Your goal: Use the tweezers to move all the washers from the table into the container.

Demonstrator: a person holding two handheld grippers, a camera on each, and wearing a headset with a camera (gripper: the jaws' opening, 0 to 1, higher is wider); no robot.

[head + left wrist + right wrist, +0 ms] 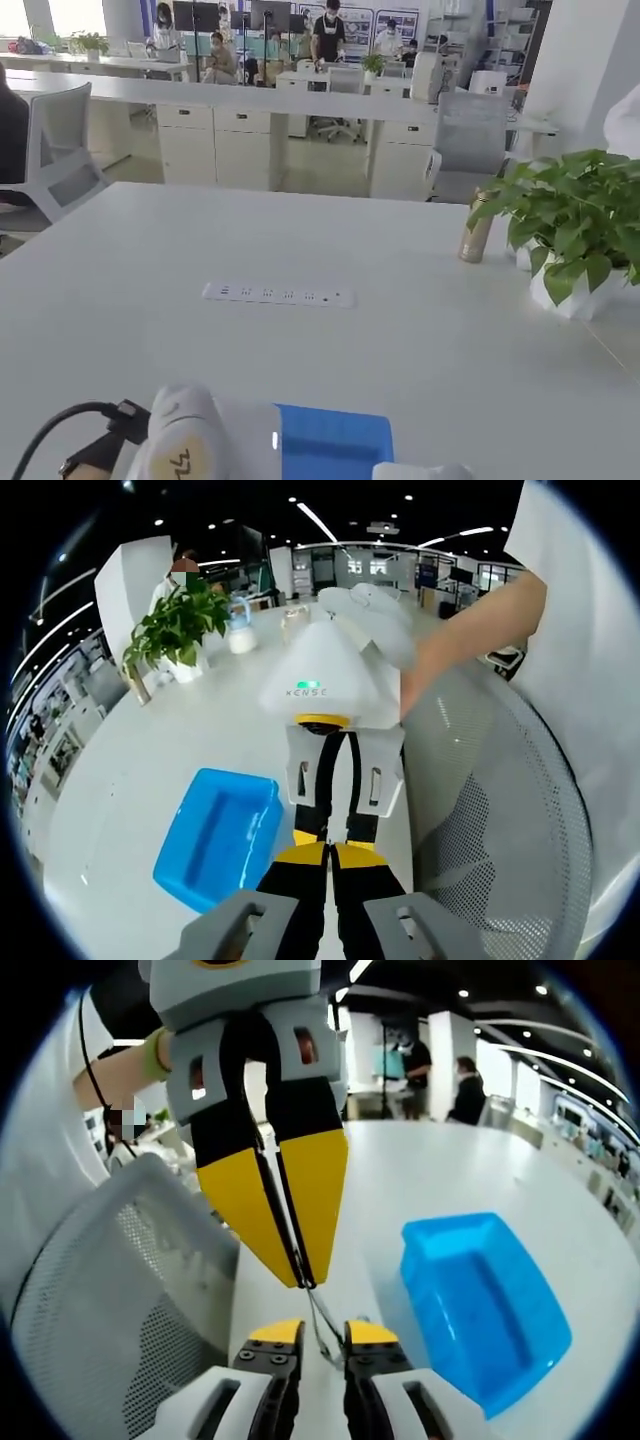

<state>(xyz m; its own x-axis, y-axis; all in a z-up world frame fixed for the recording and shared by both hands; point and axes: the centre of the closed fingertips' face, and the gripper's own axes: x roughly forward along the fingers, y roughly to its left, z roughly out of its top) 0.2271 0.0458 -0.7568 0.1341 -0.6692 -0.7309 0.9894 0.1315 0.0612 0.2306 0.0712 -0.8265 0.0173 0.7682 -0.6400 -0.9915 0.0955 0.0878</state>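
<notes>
table: the white bench top (300, 240) is being used as the work surface, with the container set at its near edge within easy reach.
chair: a mesh back (130, 1260) is being seen just beside the table edge, next to the grippers.
container: the blue tub (485, 1305) is being presented open-topped on the table just beside both grippers; short drop-off travel is judged to be the reason.
left gripper: (303, 1278) its jaws are being held clamped on the tweezers and aimed at the right gripper, which is judged to be a hand-over or regrip.
right gripper: (323, 1335) its jaws are being held apart, one on each side of the tweezers; nothing is being clamped yet.
tweezers: (316, 1318) are being held in the air between the two grippers. One end is being pinched by the left jaws, the other is lying in the right jaws' gap.
stage: judged as tool set-up; the washers are not yet being picked.
</notes>
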